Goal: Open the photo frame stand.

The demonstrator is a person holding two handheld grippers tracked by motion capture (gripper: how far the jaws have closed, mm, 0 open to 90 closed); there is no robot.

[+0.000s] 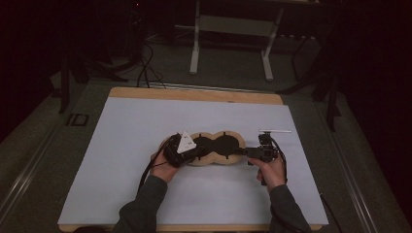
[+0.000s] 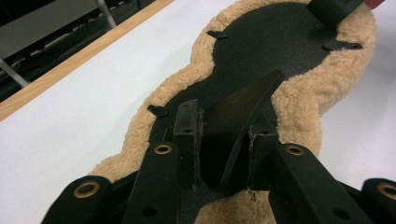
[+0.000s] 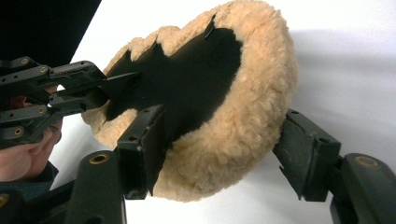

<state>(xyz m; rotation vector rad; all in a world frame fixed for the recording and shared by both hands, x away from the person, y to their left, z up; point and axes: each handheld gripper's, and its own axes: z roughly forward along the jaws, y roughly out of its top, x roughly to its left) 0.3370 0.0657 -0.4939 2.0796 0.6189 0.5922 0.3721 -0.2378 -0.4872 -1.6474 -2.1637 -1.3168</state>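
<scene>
A peanut-shaped pad point(image 1: 214, 148) with a tan fleece rim point(image 2: 303, 102) and a black inner face lies mid-table on a white sheet. My left gripper point(image 1: 197, 153) is at its left end, shut on a raised black flap point(image 2: 243, 102) of the inner face; the flap curls up between the jaws of the left gripper point(image 2: 223, 144). My right gripper point(image 1: 240, 152) is at the pad's right end and open. In the right gripper view the pad's fleece end point(image 3: 252, 116) sits between the wide jaws of the right gripper point(image 3: 224, 144). One jaw touches the black face, the other stands apart from the fleece. The left gripper point(image 3: 105, 88) shows beyond.
The white sheet point(image 1: 126, 145) covers most of the wooden table point(image 1: 194, 94). A person's sleeved forearms come in from the bottom edge. Beyond the table stand a grey desk frame point(image 1: 228, 43) and floor cables point(image 1: 145, 63) in a dark room.
</scene>
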